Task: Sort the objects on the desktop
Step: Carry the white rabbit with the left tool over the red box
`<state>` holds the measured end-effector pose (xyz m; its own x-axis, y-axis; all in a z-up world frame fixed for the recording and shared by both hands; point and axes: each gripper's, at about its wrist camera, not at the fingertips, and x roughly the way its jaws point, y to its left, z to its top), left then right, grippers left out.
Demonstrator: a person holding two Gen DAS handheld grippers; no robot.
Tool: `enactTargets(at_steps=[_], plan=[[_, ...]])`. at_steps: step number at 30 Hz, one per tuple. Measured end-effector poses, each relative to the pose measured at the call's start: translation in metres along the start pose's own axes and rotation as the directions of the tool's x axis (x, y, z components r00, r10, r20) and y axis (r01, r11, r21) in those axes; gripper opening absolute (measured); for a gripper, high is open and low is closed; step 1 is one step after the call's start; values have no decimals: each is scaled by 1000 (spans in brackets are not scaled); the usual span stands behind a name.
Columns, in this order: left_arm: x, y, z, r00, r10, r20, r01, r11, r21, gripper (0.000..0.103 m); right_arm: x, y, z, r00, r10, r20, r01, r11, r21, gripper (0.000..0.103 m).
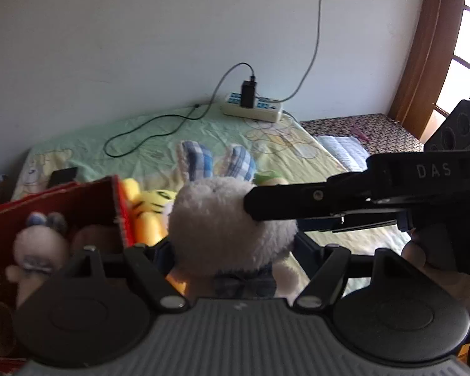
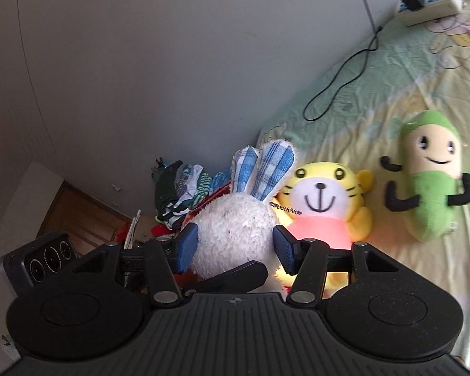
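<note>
A white plush rabbit (image 1: 232,228) with blue checked ears is held between both grippers above the bed. My left gripper (image 1: 235,250) is shut on its body. My right gripper (image 2: 233,246) has its blue pads (image 2: 283,249) pressed on the rabbit's head (image 2: 235,232); it reaches in from the right in the left wrist view (image 1: 266,203). A yellow tiger plush (image 2: 322,206) lies just behind the rabbit. A green and cream plush (image 2: 429,181) lies to the right. A red box (image 1: 62,206) at left holds another plush toy (image 1: 37,247).
A white power strip (image 1: 253,106) with a black charger and cables sits by the wall on the green sheet (image 1: 159,138). A pile of clothes (image 2: 185,191) lies beyond the bed's end. A patterned surface (image 1: 360,131) and a wooden window frame (image 1: 423,62) are at right.
</note>
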<state>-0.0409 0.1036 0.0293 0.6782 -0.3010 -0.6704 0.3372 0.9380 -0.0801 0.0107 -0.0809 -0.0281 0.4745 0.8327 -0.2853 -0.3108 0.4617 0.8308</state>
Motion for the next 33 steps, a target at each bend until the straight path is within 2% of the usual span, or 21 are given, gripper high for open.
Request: enactTargets(at_steps=[7,13,16,19,22,26,33], plan=[[-30,86,-12,994,112,14,-112,993,-20,74,91,43,-17,998,54,-21,-55,996,-69,56],[-17,136,-28,991,125,-41,-126,992,-4,73,139,50,-30,1000,-1,13,3,995,-104,56],[-6,144,-38,986,154,-60,-152,987,47,70,146,58,-40,998,-49,41,56,981,-188,53],[0,152,-45,985,152,-85,-147,987,61,70,152,68,-47,992,-114,61,126,957,-260,52],[1,155,-52,987,119,-109,-111,991,79,71,151,66,-52,990,-129,63,141,961,-240,47],[-2,149,-62,988,114,-101,-98,984,147,76,146,68,-55,987,-149,65,160,961,-225,47],[-26,158,-64,996,70,-63,-60,986,153,85,156,77,-58,973,-227,34,229,951,-207,48]])
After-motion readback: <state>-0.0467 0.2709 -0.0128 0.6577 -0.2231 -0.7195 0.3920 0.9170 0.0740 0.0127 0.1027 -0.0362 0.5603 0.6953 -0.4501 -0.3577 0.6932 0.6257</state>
